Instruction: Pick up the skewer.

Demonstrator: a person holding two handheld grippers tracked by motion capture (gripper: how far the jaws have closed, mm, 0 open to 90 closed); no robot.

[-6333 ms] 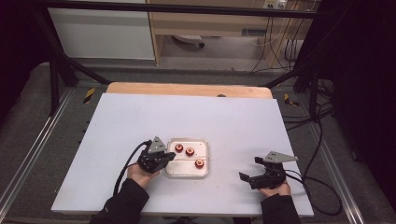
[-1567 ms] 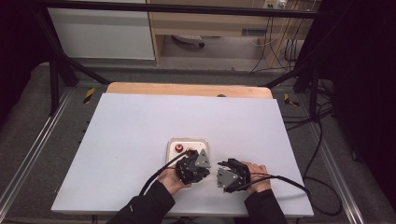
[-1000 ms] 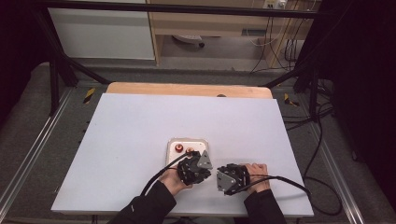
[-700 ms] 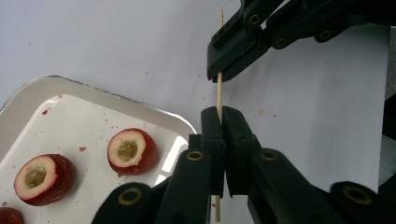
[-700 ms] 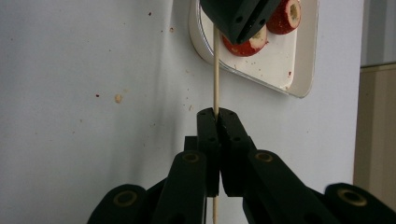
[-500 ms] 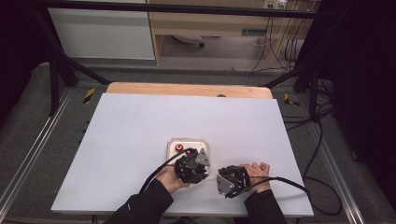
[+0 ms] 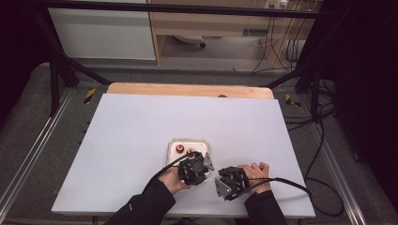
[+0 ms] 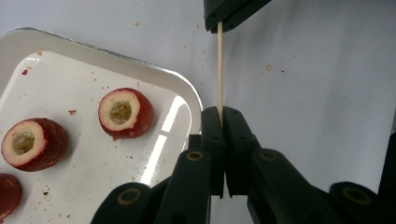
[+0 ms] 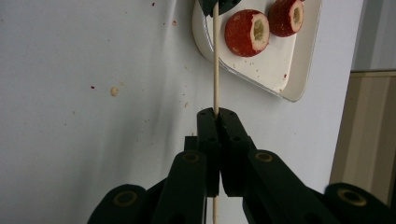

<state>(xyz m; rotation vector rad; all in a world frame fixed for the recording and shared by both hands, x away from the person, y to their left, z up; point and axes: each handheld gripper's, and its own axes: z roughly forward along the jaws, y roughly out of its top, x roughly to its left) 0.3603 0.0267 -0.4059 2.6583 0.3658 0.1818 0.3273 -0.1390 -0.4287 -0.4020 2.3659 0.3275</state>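
A thin wooden skewer [image 8: 219, 70] spans between both grippers. My left gripper [image 8: 221, 112] has just been closing and is shut on one end. My right gripper [image 9: 216, 113] is shut on the other end of the skewer [image 9: 215, 60]. In the high view the left gripper [image 7: 206, 172] and right gripper [image 7: 219, 179] face each other tip to tip, just in front of a white tray [image 7: 174, 143]. On the tray [image 8: 154, 77] lie cored red fruits [image 8: 125, 112], [image 8: 33, 143], apart from the skewer. The right gripper view shows two fruits [image 9: 246, 32].
The white table top [image 7: 131, 131] carries crumbs and red specks near the tray. Cables trail from both grippers to the front right edge [image 7: 300, 187]. A wooden strip [image 7: 187, 89] borders the far side.
Since the earliest frame both hands have come together in front of the tray; the right one moved in from the right. Over the last second they have stayed put.
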